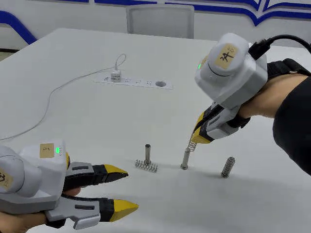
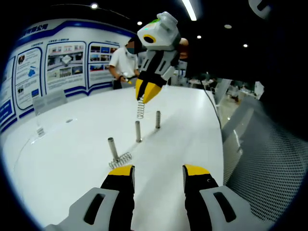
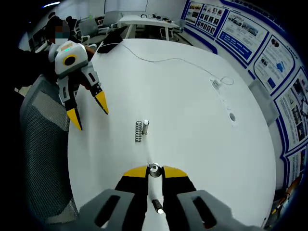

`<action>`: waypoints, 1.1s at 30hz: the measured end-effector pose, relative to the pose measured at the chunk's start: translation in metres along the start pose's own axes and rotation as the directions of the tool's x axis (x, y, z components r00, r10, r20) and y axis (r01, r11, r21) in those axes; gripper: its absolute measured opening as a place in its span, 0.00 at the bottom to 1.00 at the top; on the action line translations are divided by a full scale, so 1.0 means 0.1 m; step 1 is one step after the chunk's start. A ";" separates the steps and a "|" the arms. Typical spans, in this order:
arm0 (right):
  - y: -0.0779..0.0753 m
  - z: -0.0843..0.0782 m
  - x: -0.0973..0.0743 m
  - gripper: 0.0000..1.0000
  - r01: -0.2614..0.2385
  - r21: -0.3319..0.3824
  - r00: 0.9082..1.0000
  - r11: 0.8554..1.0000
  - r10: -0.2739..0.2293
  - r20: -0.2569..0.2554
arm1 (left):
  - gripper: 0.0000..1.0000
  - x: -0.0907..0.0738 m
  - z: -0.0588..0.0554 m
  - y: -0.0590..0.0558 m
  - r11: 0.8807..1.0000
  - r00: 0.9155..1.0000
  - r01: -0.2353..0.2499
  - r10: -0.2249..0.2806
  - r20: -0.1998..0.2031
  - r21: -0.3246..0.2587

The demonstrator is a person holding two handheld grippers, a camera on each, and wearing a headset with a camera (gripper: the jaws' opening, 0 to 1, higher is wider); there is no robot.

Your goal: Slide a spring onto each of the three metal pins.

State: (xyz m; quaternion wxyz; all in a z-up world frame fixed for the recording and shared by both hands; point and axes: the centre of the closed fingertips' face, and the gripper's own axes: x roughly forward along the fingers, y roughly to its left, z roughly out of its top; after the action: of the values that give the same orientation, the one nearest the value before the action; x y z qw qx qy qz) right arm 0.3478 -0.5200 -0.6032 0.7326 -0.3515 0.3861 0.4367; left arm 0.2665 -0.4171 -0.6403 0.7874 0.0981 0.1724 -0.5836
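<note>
A broad white surface (image 1: 73, 97) carries everything, and a pale grey chair (image 1: 160, 20) stands at its far edge. The right gripper (image 1: 198, 138) has a grey-and-white body and black jaws tipped in yellow, and it hangs at the upper right of the head view. Its jaws are pressed nearly together, pinching the top of a small coiled metal spring (image 1: 192, 144) that dangles below the tips. The spring's lower end sits right at the top of the middle metal pin (image 1: 185, 159); whether it has gone over the pin's tip cannot be told.

The left gripper (image 1: 124, 189) is of the same make. It sits low at the near left, well apart from the pins, with its jaws spread wide and nothing between them.

A flat white power strip (image 1: 133, 81) lies farther back with a white plug (image 1: 115, 74) in it. A thin white cable (image 1: 53, 92) trails off from the plug to the left.

Three short upright pins stand in a row near the middle of the surface. The left metal pin (image 1: 147, 153) is bare, and a second spring (image 1: 146, 166) lies on its side on the surface, touching the pin's base. The right metal pin (image 1: 231, 158) is sleeved along its length by a third spring (image 1: 227, 168).
</note>
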 end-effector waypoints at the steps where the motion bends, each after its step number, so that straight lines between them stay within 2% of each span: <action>1: 0.00 -0.01 0.02 0.11 -0.002 0.000 1.000 1.000 0.002 -0.006 | 0.41 0.00 0.00 0.00 1.000 1.000 -0.002 0.002 -0.001 -0.001; 13: -0.01 -0.02 0.12 0.11 -0.010 0.007 1.000 1.000 0.010 -0.021 | 0.41 -0.02 -0.02 0.02 1.000 1.000 -0.012 0.012 0.000 -0.001; 33: 0.00 -0.20 0.49 0.11 -0.017 0.038 0.996 0.999 0.020 -0.085 | 0.40 0.01 -0.03 0.03 1.000 1.000 -0.003 0.003 0.011 -0.009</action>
State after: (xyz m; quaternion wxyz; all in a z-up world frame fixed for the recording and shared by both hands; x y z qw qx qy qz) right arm 0.3580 -0.5188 -0.6552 0.7177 -0.3526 0.4281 0.4211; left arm 0.2696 -0.4162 -0.6441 0.7897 0.0916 0.1709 -0.5821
